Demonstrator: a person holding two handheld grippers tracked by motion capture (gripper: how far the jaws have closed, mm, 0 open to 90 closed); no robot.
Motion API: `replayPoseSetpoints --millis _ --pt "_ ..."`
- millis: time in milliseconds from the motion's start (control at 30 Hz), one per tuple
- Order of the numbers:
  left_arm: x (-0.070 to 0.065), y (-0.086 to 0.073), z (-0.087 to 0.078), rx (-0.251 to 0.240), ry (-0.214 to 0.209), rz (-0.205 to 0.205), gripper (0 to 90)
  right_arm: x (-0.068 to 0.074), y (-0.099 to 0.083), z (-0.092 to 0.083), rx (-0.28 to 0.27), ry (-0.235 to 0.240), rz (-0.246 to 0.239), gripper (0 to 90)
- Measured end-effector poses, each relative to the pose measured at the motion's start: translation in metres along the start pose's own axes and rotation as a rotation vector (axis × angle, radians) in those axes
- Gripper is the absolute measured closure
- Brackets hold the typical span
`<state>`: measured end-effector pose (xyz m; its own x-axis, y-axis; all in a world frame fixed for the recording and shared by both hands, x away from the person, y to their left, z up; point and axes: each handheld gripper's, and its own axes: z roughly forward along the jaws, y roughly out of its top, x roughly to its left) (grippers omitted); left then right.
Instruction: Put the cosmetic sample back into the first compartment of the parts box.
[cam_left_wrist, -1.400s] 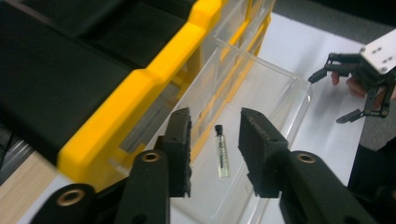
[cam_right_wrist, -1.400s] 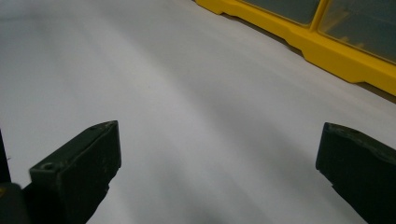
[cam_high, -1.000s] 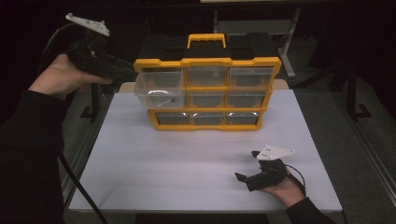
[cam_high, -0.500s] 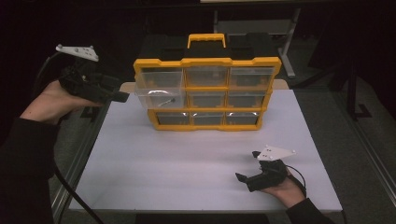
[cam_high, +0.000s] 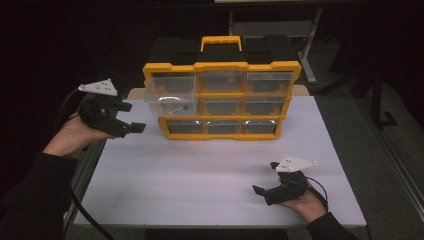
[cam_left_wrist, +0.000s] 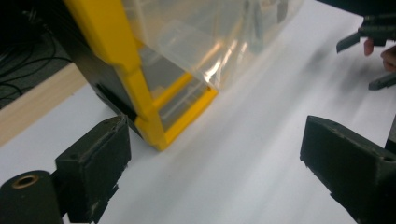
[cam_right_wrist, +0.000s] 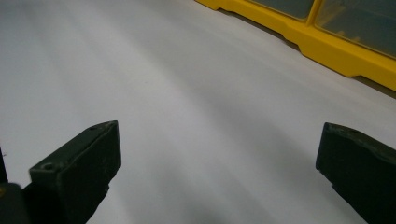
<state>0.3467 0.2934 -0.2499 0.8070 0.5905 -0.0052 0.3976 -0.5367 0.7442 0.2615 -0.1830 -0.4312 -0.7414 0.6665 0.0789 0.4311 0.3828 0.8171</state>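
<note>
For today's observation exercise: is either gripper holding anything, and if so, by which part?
Nothing is held. The left gripper, jaws just opened, hangs beside the pulled-out drawer; the right gripper rests open on the table.

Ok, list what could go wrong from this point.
The clear drawer juts out of the yellow organizer at its left side; the open left gripper, whose jaws have just been opening with nothing between them, sits close beside it and might knock it. Small parts inside the drawer could then spill onto the white table.

Clear drawer (cam_high: 171, 100), pulled out, top-left
</note>
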Motion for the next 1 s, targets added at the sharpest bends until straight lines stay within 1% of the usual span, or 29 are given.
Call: replayPoseSetpoints --millis 133,200,267,367,400,467,633,700,800,900,1000 --pt "-0.007 -0.014 0.014 0.001 -0.005 0.000 3.8 0.000 0.000 0.000 0.000 0.000 -0.001 0.0" --pt "-0.010 -0.021 0.021 0.006 -0.011 -0.007 1.9 0.000 0.000 0.000 0.000 -0.001 -0.003 0.0" --pt "-0.013 -0.029 0.029 0.014 -0.015 0.000 1.3 0.000 0.000 0.000 0.002 0.000 -0.006 0.0" --pt "-0.018 -0.042 0.042 0.012 -0.019 -0.003 0.0 0.000 0.000 0.000 0.001 -0.001 -0.005 0.0" --pt "-0.018 -0.042 0.042 0.012 -0.019 -0.003 0.0 0.000 0.000 0.000 0.001 -0.001 -0.005 0.0" --pt "-0.022 -0.054 0.051 0.000 -0.017 -0.002 0.0 0.000 0.000 0.000 0.003 0.001 0.000 0.0" --pt "-0.028 -0.072 0.065 -0.024 -0.008 -0.003 0.0 0.000 0.000 0.000 0.001 0.000 -0.005 0.0" --pt "-0.031 -0.079 0.071 -0.026 -0.011 0.002 0.0 0.000 0.000 0.000 0.001 0.000 -0.005 0.0" --pt "-0.036 -0.091 0.081 -0.030 -0.017 -0.005 0.0 0.000 0.000 0.000 0.002 0.001 -0.005 0.0" --pt "-0.041 -0.103 0.089 -0.042 -0.025 0.001 0.0 0.001 0.000 0.000 0.002 0.002 -0.007 0.0" --pt "-0.047 -0.112 0.095 -0.042 -0.034 0.003 0.0 0.000 -0.001 0.000 0.002 0.001 -0.007 0.0"
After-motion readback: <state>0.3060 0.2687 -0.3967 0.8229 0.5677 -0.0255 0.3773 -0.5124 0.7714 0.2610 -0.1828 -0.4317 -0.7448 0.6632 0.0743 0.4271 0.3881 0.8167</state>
